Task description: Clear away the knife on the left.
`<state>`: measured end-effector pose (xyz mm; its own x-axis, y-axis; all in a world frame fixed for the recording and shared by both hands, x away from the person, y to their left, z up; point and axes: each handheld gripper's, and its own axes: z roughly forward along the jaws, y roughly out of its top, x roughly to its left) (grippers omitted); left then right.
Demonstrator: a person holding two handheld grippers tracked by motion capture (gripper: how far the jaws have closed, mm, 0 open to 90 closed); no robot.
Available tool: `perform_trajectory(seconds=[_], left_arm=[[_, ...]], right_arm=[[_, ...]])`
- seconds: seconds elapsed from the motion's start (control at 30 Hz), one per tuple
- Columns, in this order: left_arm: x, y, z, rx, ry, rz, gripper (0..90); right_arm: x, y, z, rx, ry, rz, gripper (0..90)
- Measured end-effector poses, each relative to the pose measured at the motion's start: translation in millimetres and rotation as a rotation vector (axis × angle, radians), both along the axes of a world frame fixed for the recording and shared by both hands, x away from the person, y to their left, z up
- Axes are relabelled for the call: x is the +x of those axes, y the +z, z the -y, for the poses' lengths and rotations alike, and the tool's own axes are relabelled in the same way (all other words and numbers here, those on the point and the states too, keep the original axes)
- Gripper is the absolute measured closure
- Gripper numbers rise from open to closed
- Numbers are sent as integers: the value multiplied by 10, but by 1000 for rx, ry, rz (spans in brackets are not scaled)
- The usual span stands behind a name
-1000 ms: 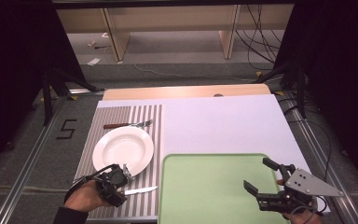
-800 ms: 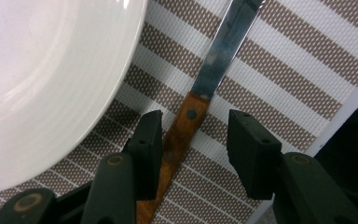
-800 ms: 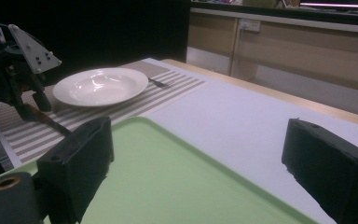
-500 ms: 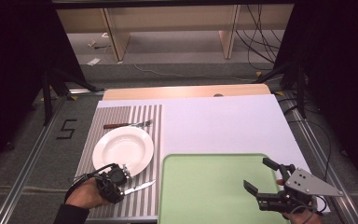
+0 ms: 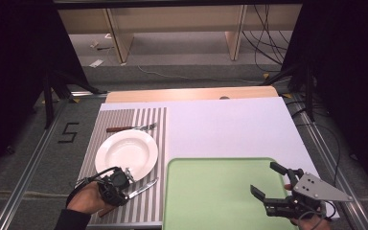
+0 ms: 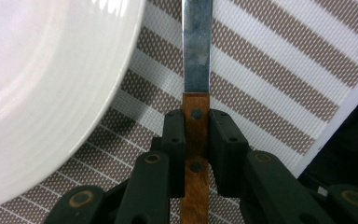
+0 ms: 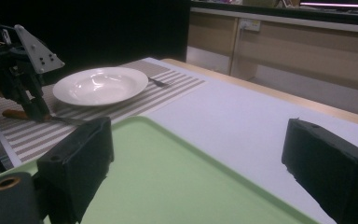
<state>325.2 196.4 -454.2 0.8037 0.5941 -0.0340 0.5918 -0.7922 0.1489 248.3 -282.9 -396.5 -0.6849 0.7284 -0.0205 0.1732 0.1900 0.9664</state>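
Beside the white plate (image 5: 126,154) on the striped placemat (image 5: 149,123), the left gripper (image 6: 196,135), jaws just closed, clamps the knife (image 6: 196,70) by its wooden handle; lifting appears next. Right gripper (image 5: 277,186) waits spread wide above the green tray (image 5: 211,191); fork (image 5: 132,128) untouched.

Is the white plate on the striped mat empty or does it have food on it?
Empty: the white plate shows only bare, glossy white surface.

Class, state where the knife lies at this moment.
High view, near left: the knife lies on the striped placemat just below the white plate, its handle gripped by the left gripper.
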Motion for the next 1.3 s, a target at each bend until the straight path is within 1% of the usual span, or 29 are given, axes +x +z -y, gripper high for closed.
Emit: perform_trajectory(seconds=[0.07, 0.1, 0.13, 0.17, 0.23, 0.33, 0.37, 0.4, 0.5, 0.53, 0.57, 0.63, 0.67, 0.7, 0.77, 0.83, 0.87, 0.93, 1.07, 1.3], left_arm=[[-2, 33, 0, -24, 0, 2, 773], [-7, 52, 3, -45, 3, 4, 773], [-7, 52, 3, -45, 3, 4, 773], [-8, 88, 9, -91, 4, 9, 773], [-17, 122, 23, -134, 2, 13, 773], [-31, 167, 61, -196, 3, 31, 773], [-31, 167, 61, -196, 3, 31, 772], [-33, 198, 84, -239, 7, 43, 772], [-35, 247, 122, -306, 17, 77, 772], [-34, 263, 133, -327, 19, 85, 772], [-34, 263, 133, -327, 19, 85, 772], [-48, 303, 183, -361, 21, 103, 772], [-48, 303, 183, -361, 21, 103, 772], [-63, 323, 232, -370, 24, 109, 772], [-81, 342, 285, -373, 15, 115, 772], [-86, 353, 311, -372, 10, 107, 772], [-103, 373, 365, -370, -1, 110, 772], [-115, 390, 411, -369, -14, 102, 772], [-130, 405, 470, -383, -11, 93, 772], [-125, 401, 545, -399, -15, 96, 772]], right_arm=[[2, 2, -1, 2, 0, 0, 99], [3, 0, -1, 1, 0, -2, 100], [3, 0, -1, 1, 0, -2, 100], [0, 0, 0, -1, 1, 0, 100], [0, 3, 1, 2, -1, 1, 99], [-2, 1, 1, -2, 0, 0, 99], [-2, 1, 1, -2, 0, 0, 99], [0, 3, 0, 3, 0, 3, 99], [0, 0, 0, -1, 0, 0, 99], [0, 2, 0, 2, 0, 3, 99], [0, 2, 0, 2, 0, 3, 99], [-1, 1, 2, -1, 1, 0, 99], [-2, 1, 1, 0, 1, 1, 99], [-2, 2, 1, 2, 1, 3, 100], [-1, 3, 1, 2, 1, 2, 99], [-2, 1, 0, 1, 1, 3, 99], [-2, 3, 0, 3, 1, 4, 99], [-1, 2, 0, 2, 1, 3, 99], [-2, 3, 1, 3, 1, 4, 99], [0, 1, -2, 1, 2, 0, 99]])
